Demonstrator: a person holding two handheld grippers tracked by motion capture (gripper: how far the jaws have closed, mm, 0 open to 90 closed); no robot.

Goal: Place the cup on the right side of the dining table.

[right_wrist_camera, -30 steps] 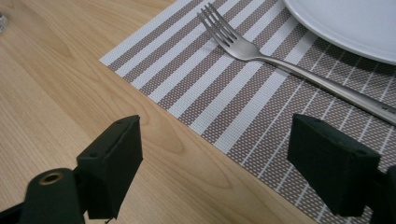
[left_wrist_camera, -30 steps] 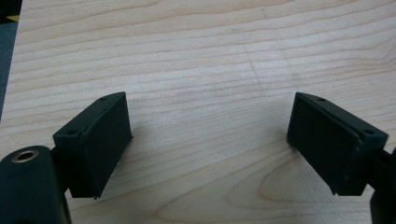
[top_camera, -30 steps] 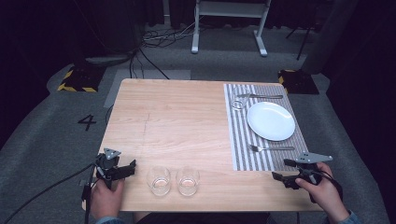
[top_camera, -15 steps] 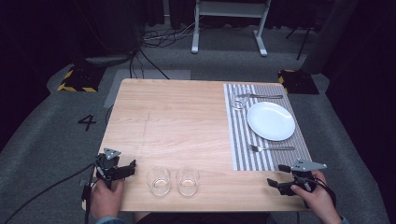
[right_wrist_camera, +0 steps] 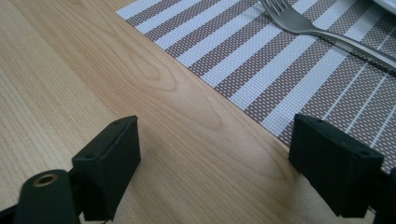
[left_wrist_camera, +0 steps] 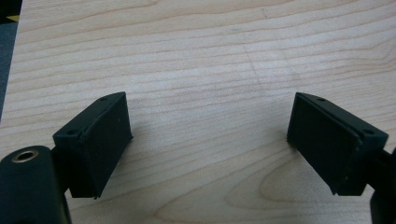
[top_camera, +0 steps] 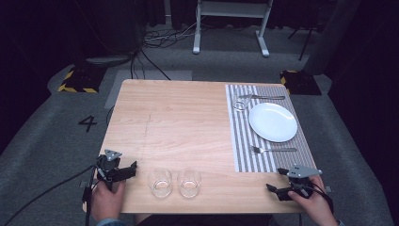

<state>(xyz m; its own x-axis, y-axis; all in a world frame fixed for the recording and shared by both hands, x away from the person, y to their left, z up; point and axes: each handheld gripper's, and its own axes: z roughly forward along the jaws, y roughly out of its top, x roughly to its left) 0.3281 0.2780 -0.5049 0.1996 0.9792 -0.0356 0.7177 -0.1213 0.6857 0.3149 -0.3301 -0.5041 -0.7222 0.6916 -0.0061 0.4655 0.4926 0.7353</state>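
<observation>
Two empty clear glasses [top_camera: 160, 181] [top_camera: 189, 181] stand side by side near the front edge of the wooden table [top_camera: 179, 117]. At the front left corner my left gripper [top_camera: 131, 168] is open, left of the glasses and apart from them. Between its jaws the left gripper [left_wrist_camera: 210, 107] has bare wood. At the front right my right gripper [top_camera: 275, 179] is open, just in front of the striped placemat [top_camera: 242, 141]. The right gripper [right_wrist_camera: 215, 126] has wood between its jaws, with the placemat's corner [right_wrist_camera: 261, 60] and a fork [right_wrist_camera: 327, 28] beyond.
On the placemat lie a white plate [top_camera: 273, 121], the fork [top_camera: 273, 149] in front of it, more cutlery [top_camera: 263, 97] behind it and a small glass [top_camera: 240, 104] at the back left. Beyond the table are cables and a stand's feet on grey floor.
My right gripper has moved back toward the front edge and slightly left, off the placemat's near end. The left gripper and the glasses have stayed put.
</observation>
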